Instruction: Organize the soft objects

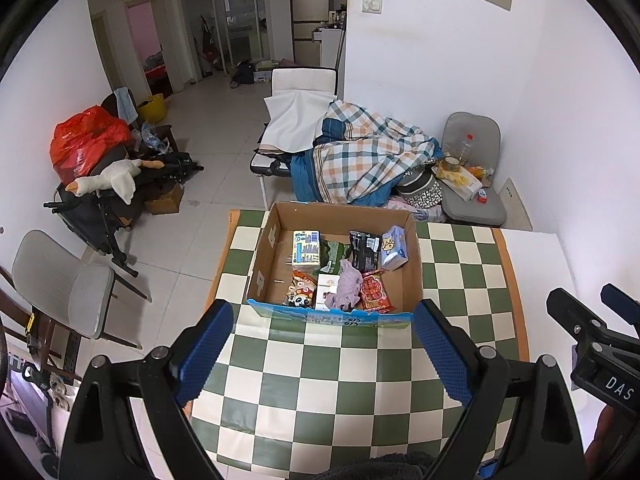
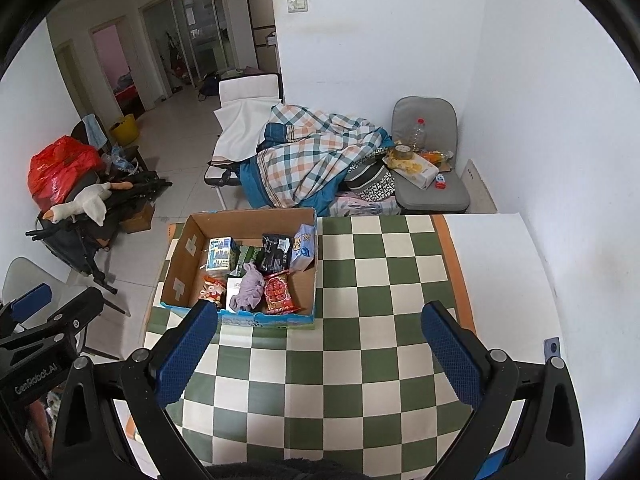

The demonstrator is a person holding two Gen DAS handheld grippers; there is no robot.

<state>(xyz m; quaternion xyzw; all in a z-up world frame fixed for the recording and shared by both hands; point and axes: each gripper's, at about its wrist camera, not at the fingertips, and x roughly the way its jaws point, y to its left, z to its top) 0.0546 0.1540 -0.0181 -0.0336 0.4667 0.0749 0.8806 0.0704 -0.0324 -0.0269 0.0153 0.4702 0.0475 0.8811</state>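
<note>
The left gripper (image 1: 323, 354) hovered above the checkered worktop (image 1: 360, 384), its blue fingers (image 1: 206, 354) spread wide apart with nothing between them. The right gripper (image 2: 320, 352) hung over the same worktop (image 2: 380, 280) in like fashion, fingers (image 2: 452, 354) parted and empty. In the left wrist view the right gripper showed at 3 o'clock; in the right wrist view the left one showed at 9 o'clock.

Straight ahead of the left gripper, at 12 o'clock, sat an open cardboard box (image 1: 412, 264) on the worktop, near its far edge. From the right wrist view the box (image 2: 176, 276) lay at about 11 o'clock. Inside it, a crumpled lilac cloth (image 1: 346, 286) rested near the front wall, draped partly over a white carton (image 1: 326, 290) and touching a red snack packet (image 1: 376, 292) at its 3 o'clock side. A cartoon-printed packet (image 1: 300, 290) lay at the cloth's 9 o'clock. Farther back in the box stood a pale printed carton (image 1: 306, 250), a green packet (image 1: 332, 254), a black packet (image 1: 364, 250) and a light blue tissue pack (image 1: 394, 248) leaning against the right wall.

Beyond the worktop a plaid quilt (image 1: 360, 156) was heaped over a folding bed, and a plush goose (image 1: 110, 180) lay on a stroller at 10 o'clock.
</note>
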